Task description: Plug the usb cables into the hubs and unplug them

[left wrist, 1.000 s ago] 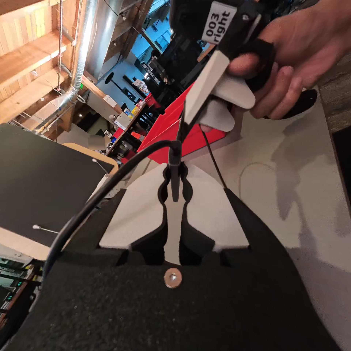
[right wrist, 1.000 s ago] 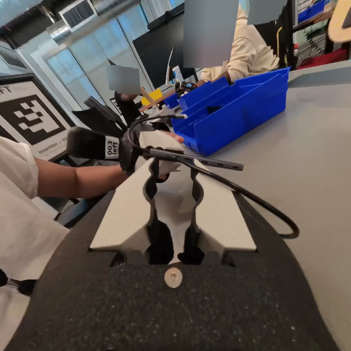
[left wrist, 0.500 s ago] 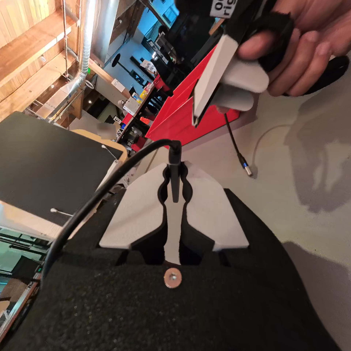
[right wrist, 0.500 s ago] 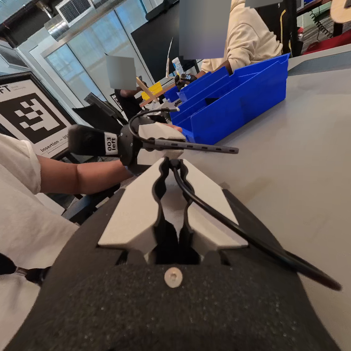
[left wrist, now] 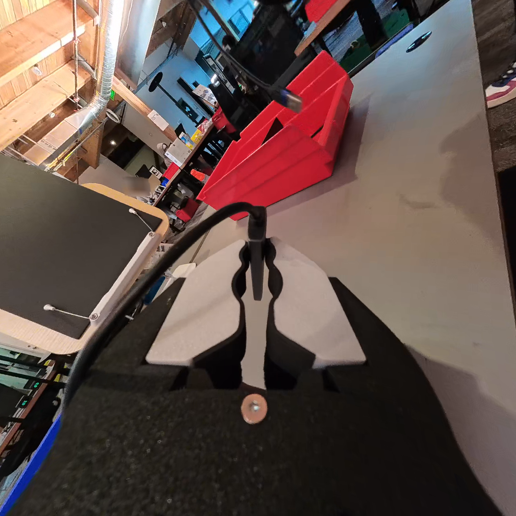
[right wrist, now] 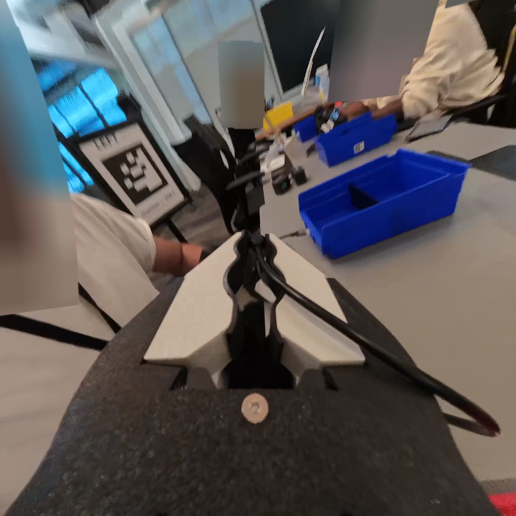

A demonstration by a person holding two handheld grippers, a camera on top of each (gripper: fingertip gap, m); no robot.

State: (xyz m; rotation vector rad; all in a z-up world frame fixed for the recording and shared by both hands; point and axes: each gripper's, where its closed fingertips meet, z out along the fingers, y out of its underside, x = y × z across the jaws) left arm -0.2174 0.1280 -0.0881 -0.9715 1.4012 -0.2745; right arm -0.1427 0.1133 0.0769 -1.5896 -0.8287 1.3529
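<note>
Left tongs (left wrist: 256,251) pinch the slim black hub (left wrist: 257,268) edge-on above the grey tabletop (left wrist: 418,251), just before the red bin (left wrist: 279,167), likely steadying it; right tongs (right wrist: 252,243) clamp a black usb cable (right wrist: 321,304), its plug (left wrist: 290,102) hanging above that bin.

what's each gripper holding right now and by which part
Left gripper pinches the slim black hub near its cable end. Right gripper grips a black usb cable just behind its plug.

Black-and-white marker sign (right wrist: 133,178) with a blurred caption line (unreadable); small label on blue bin (right wrist: 358,147).
</note>
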